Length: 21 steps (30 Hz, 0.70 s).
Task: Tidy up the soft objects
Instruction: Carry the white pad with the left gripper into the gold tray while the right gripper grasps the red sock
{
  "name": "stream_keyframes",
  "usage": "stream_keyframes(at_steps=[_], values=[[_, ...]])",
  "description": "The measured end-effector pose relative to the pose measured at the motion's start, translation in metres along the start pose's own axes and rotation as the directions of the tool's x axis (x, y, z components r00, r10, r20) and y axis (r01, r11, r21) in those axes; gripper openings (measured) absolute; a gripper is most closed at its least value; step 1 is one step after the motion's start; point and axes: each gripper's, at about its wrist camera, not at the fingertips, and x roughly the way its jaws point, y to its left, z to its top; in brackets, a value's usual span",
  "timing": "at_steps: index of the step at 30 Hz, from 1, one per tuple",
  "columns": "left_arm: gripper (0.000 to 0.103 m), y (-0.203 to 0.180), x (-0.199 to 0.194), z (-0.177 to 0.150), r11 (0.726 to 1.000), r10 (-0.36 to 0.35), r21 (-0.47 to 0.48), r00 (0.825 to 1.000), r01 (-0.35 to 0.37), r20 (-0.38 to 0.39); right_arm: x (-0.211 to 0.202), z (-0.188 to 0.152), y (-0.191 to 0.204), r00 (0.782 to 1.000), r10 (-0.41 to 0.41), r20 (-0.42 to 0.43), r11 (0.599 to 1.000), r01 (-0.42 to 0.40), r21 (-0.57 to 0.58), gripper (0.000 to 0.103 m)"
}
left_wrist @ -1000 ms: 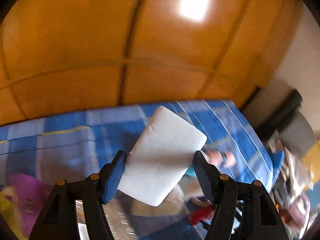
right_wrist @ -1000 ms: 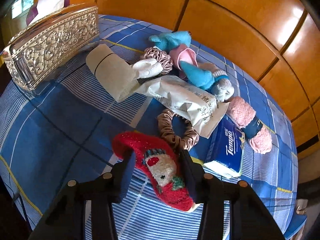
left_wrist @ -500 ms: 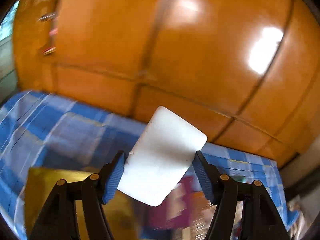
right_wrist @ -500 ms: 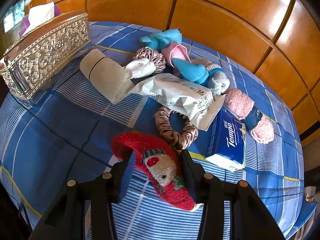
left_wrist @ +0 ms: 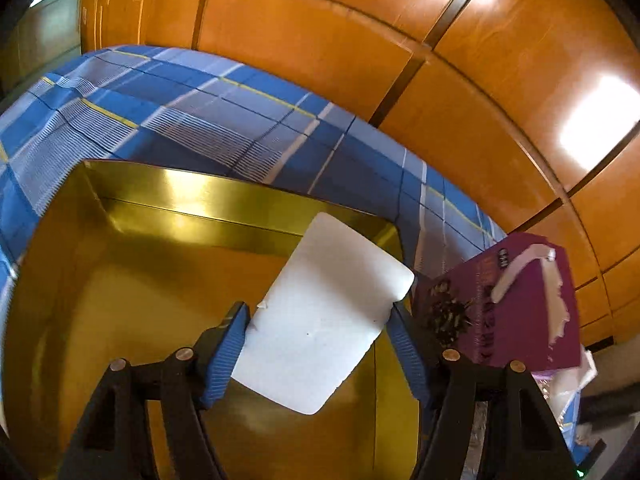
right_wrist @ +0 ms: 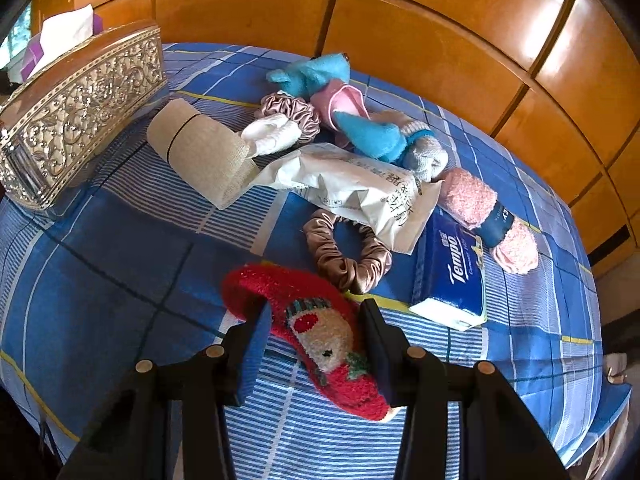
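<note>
Soft white pad [left_wrist: 320,320] sits between the jaws of our left gripper [left_wrist: 316,344], tilted, hanging over the open gold box [left_wrist: 120,280]; we carry it there because the box looks like the place where the soft things are gathered. The jaws are opening, and the blue pads barely meet the white pad's edges, so we judge the release to be starting. A purple tissue box [left_wrist: 512,304] stands just beside the gold box on the blue checked bed cover [left_wrist: 200,120].

Our right gripper [right_wrist: 316,344] straddles the red knitted slipper [right_wrist: 320,328], which lies on the cover; the jaws flank it closely, but whether they press on it we cannot tell. Beyond lie a brown scrunchie [right_wrist: 348,256], a blue tissue pack [right_wrist: 452,272] and a heap of socks.

A second ago the left view showed cover and clutter under the white pad; now the gold box fills it. The right view is almost unchanged.
</note>
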Motion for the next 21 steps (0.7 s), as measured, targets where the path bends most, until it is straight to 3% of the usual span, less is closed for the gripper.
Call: stream_keyframes(at_steps=[3, 7, 12, 17, 19, 21], values=[[0.079, -0.004, 0.016, -0.002, 1.0, 0.004, -0.017, 1.0, -0.004, -0.025, 0.0, 0.002, 0.002, 1.0, -0.011, -0.005, 1.0, 0.011, 0.009, 0.046], [0.102, -0.01, 0.016, -0.001, 1.0, 0.015, -0.019, 1.0, -0.016, -0.025, 0.0, 0.002, 0.003, 1.0, -0.015, 0.002, 1.0, 0.015, 0.02, 0.046], [0.103, -0.01, -0.005, -0.012, 0.996, 0.082, 0.03, 0.996, -0.083, 0.032, -0.001, -0.001, 0.001, 1.0, -0.011, 0.014, 1.0, 0.011, 0.027, 0.046], [0.103, -0.017, -0.04, -0.044, 0.982, 0.124, 0.125, 0.985, -0.139, 0.121, -0.004, -0.005, -0.001, 1.0, -0.006, 0.027, 0.999, 0.004, 0.046, 0.042], [0.103, -0.02, -0.054, -0.062, 0.976, 0.126, 0.156, 0.981, -0.149, 0.15, -0.005, -0.005, -0.001, 1.0, -0.008, 0.028, 0.999, 0.006, 0.054, 0.039], [0.103, -0.021, -0.062, -0.076, 0.974, 0.122, 0.173, 0.98, -0.149, 0.157, -0.008, -0.003, -0.001, 1.0, -0.013, 0.026, 0.998, 0.011, 0.067, 0.028]])
